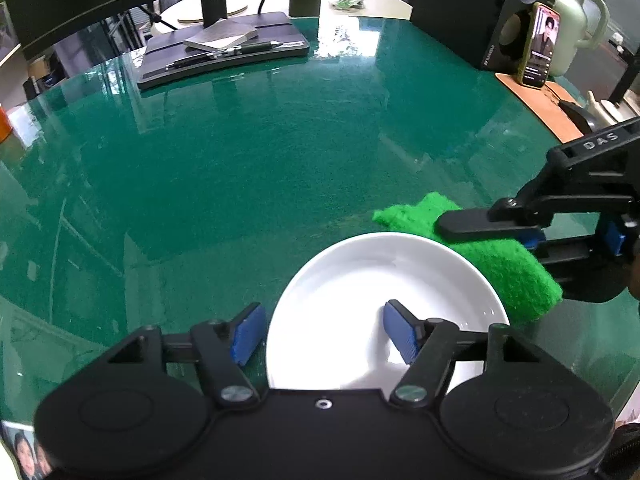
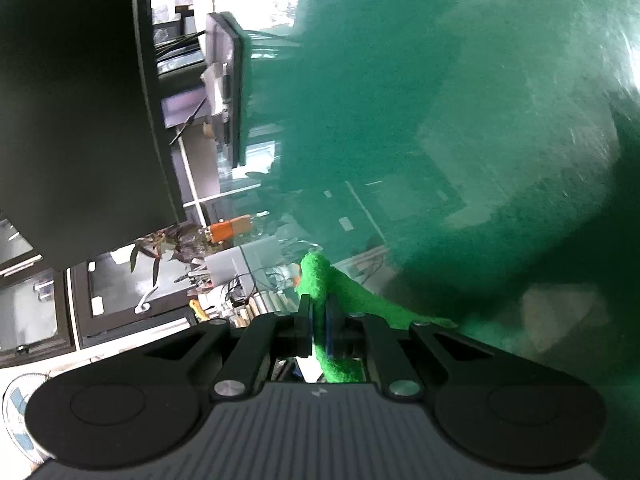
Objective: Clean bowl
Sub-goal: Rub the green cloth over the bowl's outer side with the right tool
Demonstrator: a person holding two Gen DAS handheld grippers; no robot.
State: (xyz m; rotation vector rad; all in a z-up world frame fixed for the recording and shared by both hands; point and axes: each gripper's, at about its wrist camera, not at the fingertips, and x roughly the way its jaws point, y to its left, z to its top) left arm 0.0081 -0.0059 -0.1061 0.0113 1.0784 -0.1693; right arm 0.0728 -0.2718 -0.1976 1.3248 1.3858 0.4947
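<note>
White bowl [image 1: 360, 300] sits on the green worktop [image 1: 240, 160], its near rim between the spread jaws of the left gripper [image 1: 324, 334]. Right gripper [image 2: 319, 322] is clamped on the green cloth [image 2: 320, 280]. I'd pinch the rim firmly first, then wipe inside with light circles.

A glossy dark-green counter [image 1: 248, 152] mirrors bright daylight and window frames. At its far edge stands a black monitor stand [image 1: 224, 54] carrying a grey notebook [image 1: 222, 38] and black pens [image 1: 240, 49]. To the right sit a black speaker [image 1: 508, 12], a propped phone [image 1: 540, 46], a pale-green kettle [image 1: 576, 20] and a tan leather mat [image 1: 544, 104].
</note>
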